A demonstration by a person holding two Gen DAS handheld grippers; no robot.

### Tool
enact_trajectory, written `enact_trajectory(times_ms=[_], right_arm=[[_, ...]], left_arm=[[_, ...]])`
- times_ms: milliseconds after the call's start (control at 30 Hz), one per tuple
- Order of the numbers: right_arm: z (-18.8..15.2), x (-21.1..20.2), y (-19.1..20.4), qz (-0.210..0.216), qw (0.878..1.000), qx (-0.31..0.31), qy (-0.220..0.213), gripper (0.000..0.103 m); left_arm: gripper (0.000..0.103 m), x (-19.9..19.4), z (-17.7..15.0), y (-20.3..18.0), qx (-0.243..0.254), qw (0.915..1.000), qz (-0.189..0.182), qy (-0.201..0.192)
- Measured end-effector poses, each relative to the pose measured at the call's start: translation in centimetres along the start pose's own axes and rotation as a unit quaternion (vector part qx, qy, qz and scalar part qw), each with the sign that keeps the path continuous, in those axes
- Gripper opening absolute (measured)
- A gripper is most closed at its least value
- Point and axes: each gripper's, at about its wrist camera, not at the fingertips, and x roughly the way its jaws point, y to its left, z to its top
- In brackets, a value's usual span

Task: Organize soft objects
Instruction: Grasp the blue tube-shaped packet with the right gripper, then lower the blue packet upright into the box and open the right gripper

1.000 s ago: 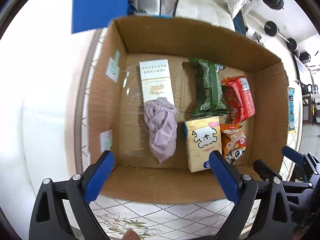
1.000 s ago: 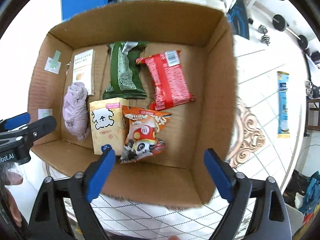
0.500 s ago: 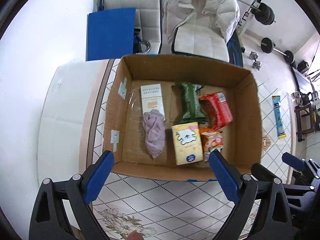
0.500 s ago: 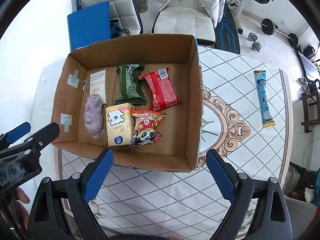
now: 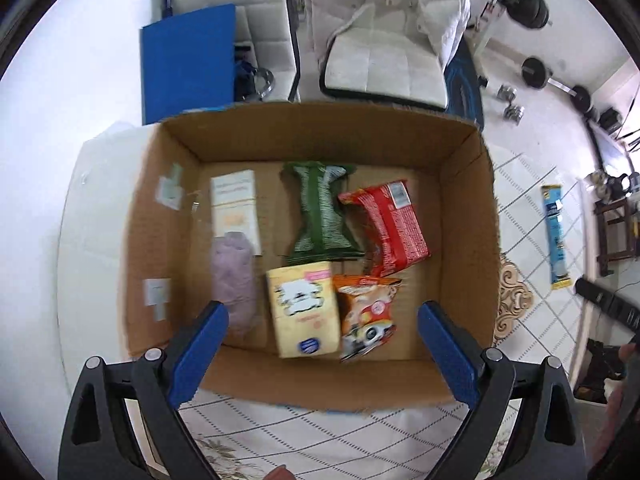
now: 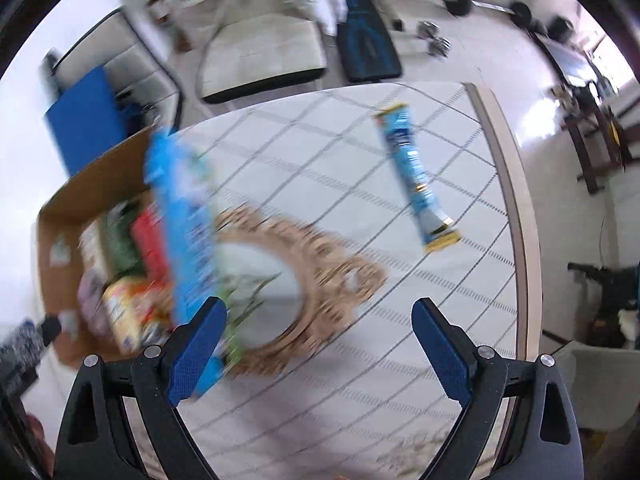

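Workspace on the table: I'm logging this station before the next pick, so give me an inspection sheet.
Surface: patterned table, gold medallion at centre.
Job's things: cardboard box holds a lilac cloth, tissue pack, green packet, red packet, orange snack bag and white carton; blue sachet lies outside on the table.
Clutter: nothing seen.
Grippers: left tool and right tool open, empty.
Cables: nothing seen.
Surroundings: chairs, white jacket, barbell weights.

no legible text on any packaging
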Motion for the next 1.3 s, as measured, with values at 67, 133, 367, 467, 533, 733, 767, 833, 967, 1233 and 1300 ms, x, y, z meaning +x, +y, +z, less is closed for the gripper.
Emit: enact_trajectory(times_ms=[67,133,367,467,533,733,767,833,967,1233,1300], right_arm=[[1.9,2.4,-2.5,-0.011,1.0,0.018,0.009,0.096],[3.7,4.8,-4.5,-0.024,0.999,0.033,0.021,0.096],[7.8,11.5,-8.1,-0.019,0.995,0.065,0.071,0.093],[8.4,13.3,-8.3,-0.017,0.994,0.067,0.086,0.085],[8.6,13.6,-8.2,-0.032,0.994,0.061,0.079,0.069],[8.1,12.1,-6.7,-0.039,0.996,0.042,0.07,0.018],[7.7,11.5,-6.4,-0.038,0.996,0.038,0.067,0.018],[6.5,9.7,-5.6,-0.015,0.998,0.033,0.059,0.017],[3.5,4.3,-2.5,0.048,0.998,0.014,0.032,0.017],[-2.8,-4.7,6.8,0.133,0.989,-0.059,0.003,0.017],[-3.7,-5.4,8.9,0.141,0.988,-0.069,0.004,0.017]], left_arm=[[0.097,1.5,0.7,-1.7,0.006,0.9998,0.015,0.006],[0.097,3.0,1.5,-3.3,0.011,0.9994,0.03,0.016],[0.097,6.4,3.0,-5.7,0.009,0.9976,0.052,0.043],[0.097,6.9,3.1,-5.9,0.012,0.997,0.06,0.048],[0.097,7.0,3.1,-6.0,0.016,0.9967,0.063,0.049],[0.097,6.1,3.1,-6.1,0.011,0.9977,0.054,0.04],[0.097,5.8,3.1,-6.0,0.01,0.9979,0.051,0.038],[0.097,4.9,2.8,-5.7,0.008,0.9984,0.044,0.033],[0.097,2.7,2.1,-4.8,0.009,0.9994,0.028,0.016],[0.097,-2.3,0.3,-1.6,0.01,0.9996,-0.006,-0.025],[0.097,-3.2,0.1,-0.3,0.005,0.9994,-0.013,-0.033]])
